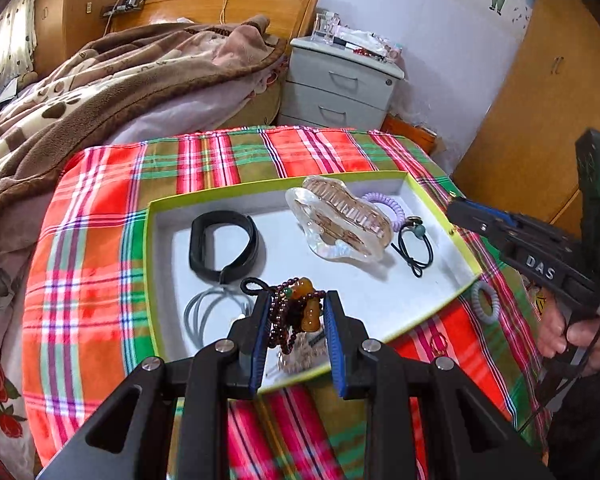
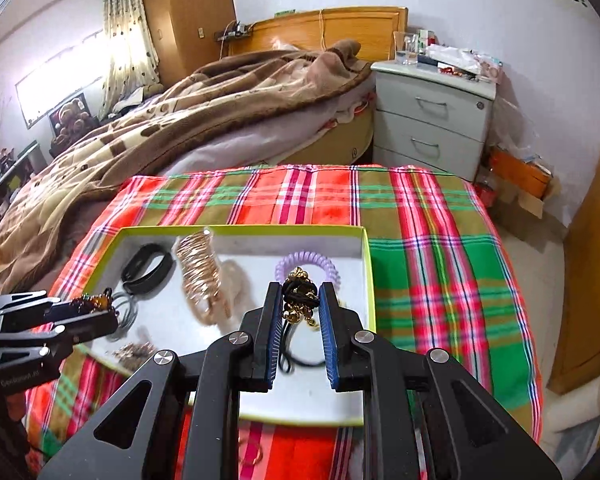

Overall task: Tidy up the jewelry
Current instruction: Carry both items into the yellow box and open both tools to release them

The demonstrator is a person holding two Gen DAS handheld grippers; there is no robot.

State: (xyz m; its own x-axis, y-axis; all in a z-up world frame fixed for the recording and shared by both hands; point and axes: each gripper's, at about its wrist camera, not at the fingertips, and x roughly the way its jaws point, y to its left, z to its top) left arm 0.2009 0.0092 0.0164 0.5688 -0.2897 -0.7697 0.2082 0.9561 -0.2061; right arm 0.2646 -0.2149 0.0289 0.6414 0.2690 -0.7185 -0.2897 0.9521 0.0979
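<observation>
While both my claws hang over the shallow white box with the lime-green rim (image 1: 444, 216), each one carries a piece. My left gripper (image 1: 296, 320) is clamped on a dark red bead string with amber pendants (image 1: 300, 308), held above the box's near edge. My right gripper (image 2: 300, 312) is pinched on a black hair tie with gold charms (image 2: 298, 294), its loop dangling down toward the box floor.

Already lying in the box are a black wristband (image 1: 224, 244), a clear claw hair clip (image 1: 340, 220), a lilac spiral hair tie (image 2: 306, 264), a grey cord loop (image 1: 212, 312) and another black hair tie (image 1: 414, 246). A grey spiral tie (image 1: 485, 302) sits outside on the plaid cloth (image 1: 92, 240).

I judge this the placing step: both pieces go into bare patches of the box. Next I need to lower each claw over clear floor and release without snagging the dangling loops on neighbours.
</observation>
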